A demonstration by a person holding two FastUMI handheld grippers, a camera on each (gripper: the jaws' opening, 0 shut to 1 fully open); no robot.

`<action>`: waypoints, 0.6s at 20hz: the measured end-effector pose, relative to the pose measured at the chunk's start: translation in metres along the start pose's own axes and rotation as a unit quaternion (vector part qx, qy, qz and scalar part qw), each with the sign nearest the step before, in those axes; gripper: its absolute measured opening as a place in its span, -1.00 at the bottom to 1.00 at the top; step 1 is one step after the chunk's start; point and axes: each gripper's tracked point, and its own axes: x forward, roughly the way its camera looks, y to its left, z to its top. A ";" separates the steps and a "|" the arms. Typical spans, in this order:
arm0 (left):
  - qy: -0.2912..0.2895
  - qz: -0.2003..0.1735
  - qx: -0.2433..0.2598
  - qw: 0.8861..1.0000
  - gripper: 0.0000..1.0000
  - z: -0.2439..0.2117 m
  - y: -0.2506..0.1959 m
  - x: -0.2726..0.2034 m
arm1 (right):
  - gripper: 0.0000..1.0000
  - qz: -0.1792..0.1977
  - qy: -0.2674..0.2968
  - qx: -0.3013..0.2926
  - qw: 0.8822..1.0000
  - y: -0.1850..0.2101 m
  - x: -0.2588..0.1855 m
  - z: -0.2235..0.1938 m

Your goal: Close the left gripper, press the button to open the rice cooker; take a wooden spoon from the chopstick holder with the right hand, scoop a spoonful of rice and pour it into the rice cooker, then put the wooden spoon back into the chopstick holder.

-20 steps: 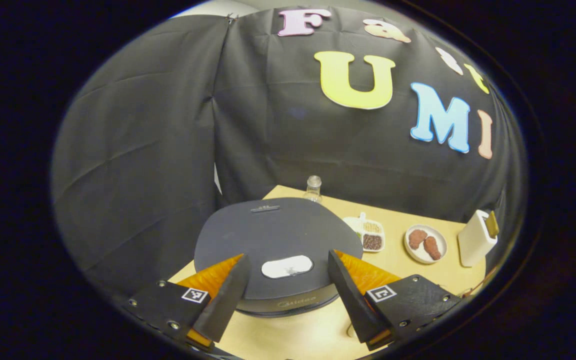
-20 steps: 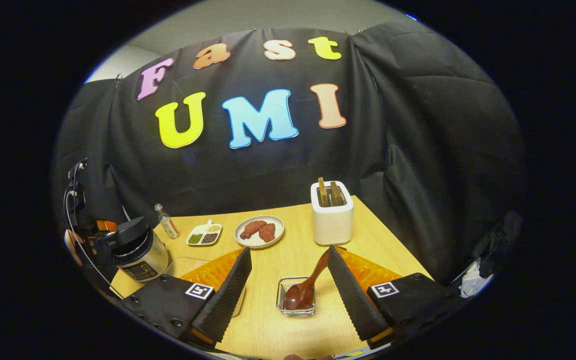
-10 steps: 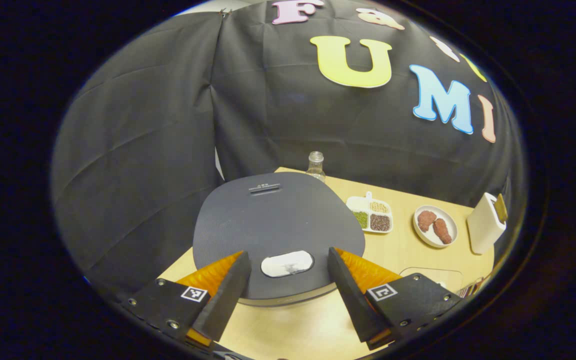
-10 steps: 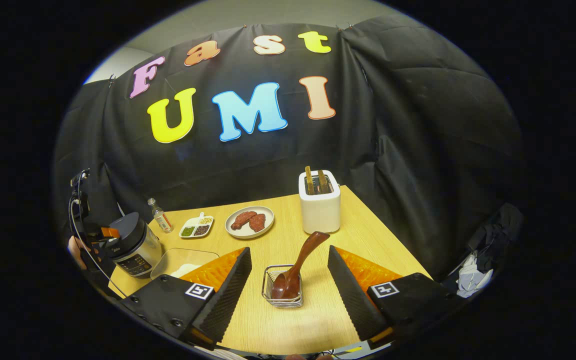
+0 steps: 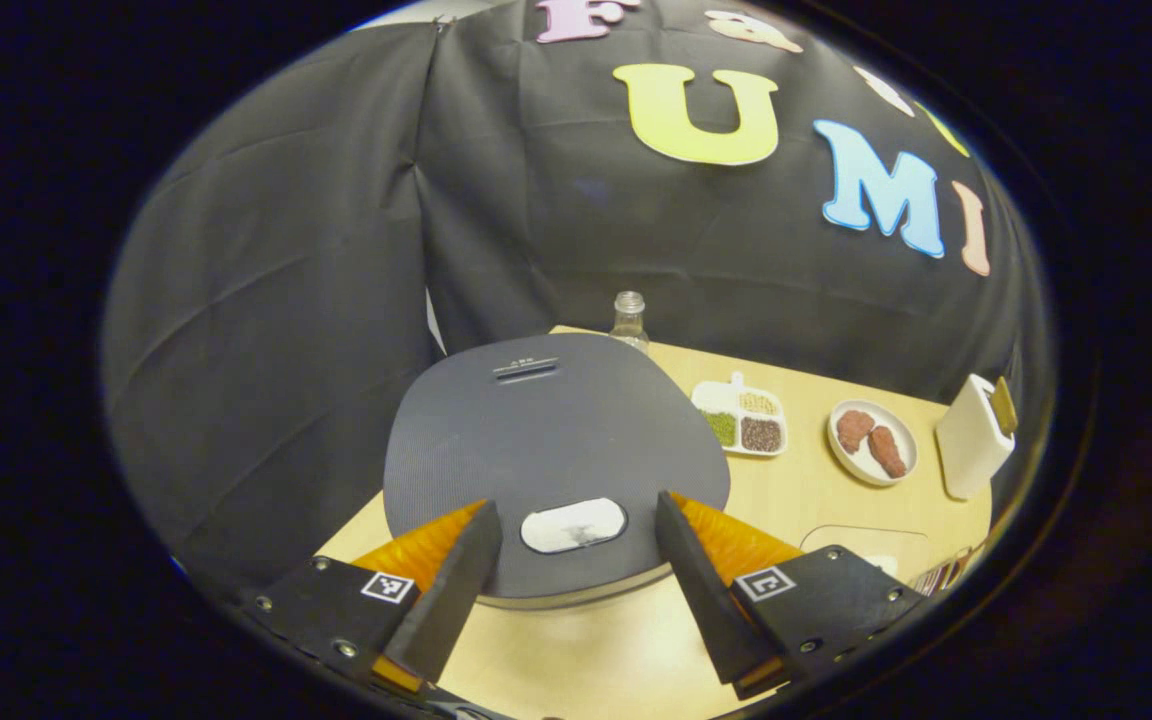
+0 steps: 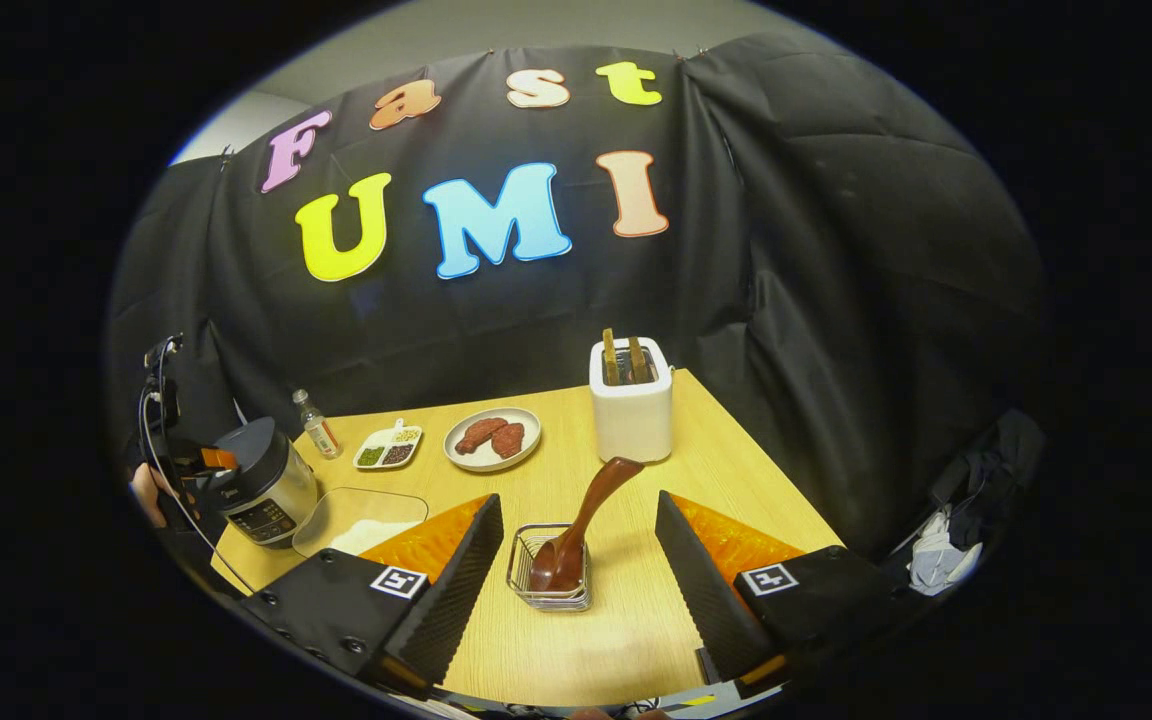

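Observation:
In the left gripper view the rice cooker [image 5: 551, 440] shows its dark, shut lid from above, with the pale oval button [image 5: 573, 525] near its front edge. My left gripper [image 5: 571, 580] hovers open over that edge, the button between its fingers. In the right gripper view the wooden spoon [image 6: 576, 530] leans in the wire chopstick holder [image 6: 548, 575], handle up and to the right. My right gripper [image 6: 576, 590] stands open around the holder, touching nothing. The rice cooker [image 6: 261, 485] is at the far left, and a clear tub of rice [image 6: 361, 520] lies beside it.
On the wooden table [image 6: 636, 640] stand a white toaster [image 6: 631, 410], a plate with two brown pieces [image 6: 492, 438], a divided dish of beans [image 6: 384, 447] and a small bottle [image 6: 316, 425]. A hand [image 6: 146, 495] holds the other gripper at the cooker. Black cloth walls the table.
The left gripper has risen and tipped down, so more of the lid shows. The right gripper has drawn back and up, and the holder with the spoon now sits farther ahead between its fingers.

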 end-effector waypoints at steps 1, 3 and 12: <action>0.008 -0.001 -0.001 1.000 0.99 -0.005 -0.003 -0.007 | 0.96 -0.002 -0.001 0.002 1.000 -0.004 0.000 0.001; 0.003 -0.007 0.002 1.000 0.98 -0.009 -0.011 -0.028 | 0.96 -0.002 -0.003 0.004 1.000 -0.011 -0.001 0.003; -0.181 -0.055 0.042 0.981 0.93 0.097 -0.046 -0.214 | 0.96 0.032 -0.088 -0.051 0.994 -0.049 -0.024 0.091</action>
